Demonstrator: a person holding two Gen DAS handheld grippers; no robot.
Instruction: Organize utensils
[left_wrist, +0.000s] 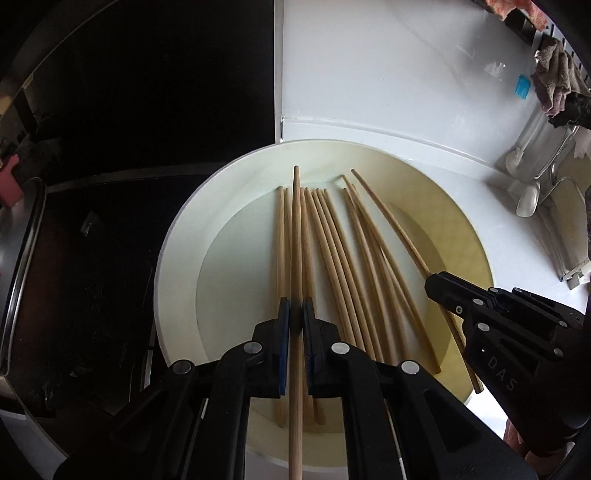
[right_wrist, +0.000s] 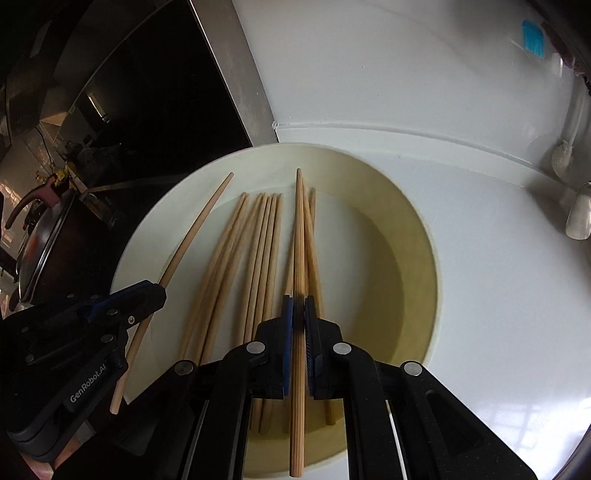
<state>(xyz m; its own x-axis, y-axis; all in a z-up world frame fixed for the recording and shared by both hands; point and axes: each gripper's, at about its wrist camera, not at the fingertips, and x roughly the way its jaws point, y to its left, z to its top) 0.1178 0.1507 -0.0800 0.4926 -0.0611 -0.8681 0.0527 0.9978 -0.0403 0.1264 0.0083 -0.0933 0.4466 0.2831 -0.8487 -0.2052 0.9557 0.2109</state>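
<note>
Bare white counter (right_wrist: 480, 295) right of plate (right_wrist: 424, 240); pot (right_wrist: 44, 240) left.

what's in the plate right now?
Loose wooden chopsticks lie side by side in the round plate. Their near ends are hidden behind the left gripper and right gripper, each shut on one chopstick.

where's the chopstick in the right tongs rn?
Clamped in the right tongs, the chopstick hangs over the white plate, above the loose chopsticks.

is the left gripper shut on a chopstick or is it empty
Shut on one. The left gripper has its blue pads against a single chopstick, held above the others on the plate.
</note>
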